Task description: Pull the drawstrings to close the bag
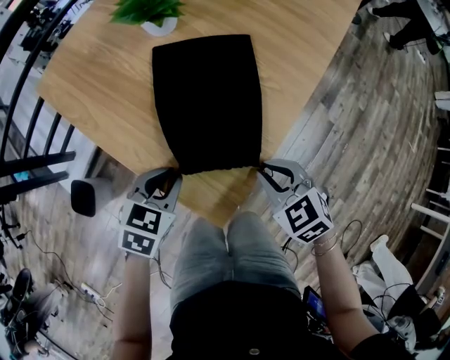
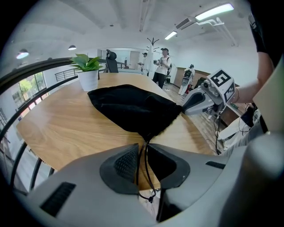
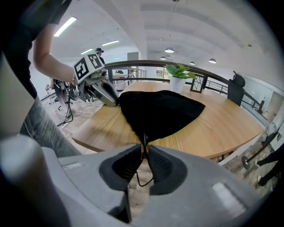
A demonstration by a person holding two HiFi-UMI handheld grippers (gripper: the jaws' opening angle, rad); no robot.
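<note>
Left gripper (image 1: 169, 176) and right gripper (image 1: 267, 169) are closing, not yet tight, on the bag's (image 1: 207, 98) cords (image 2: 145, 166) at 7 and 5 o'clock. Pulling now, we'd likely lose them

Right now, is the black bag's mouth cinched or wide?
Wide: the bag lies flat on the table, near edge spread almost full width.

A black bag (image 1: 207, 102) lies flat on the wooden table (image 1: 91, 91), near a potted plant (image 1: 151, 13).
</note>
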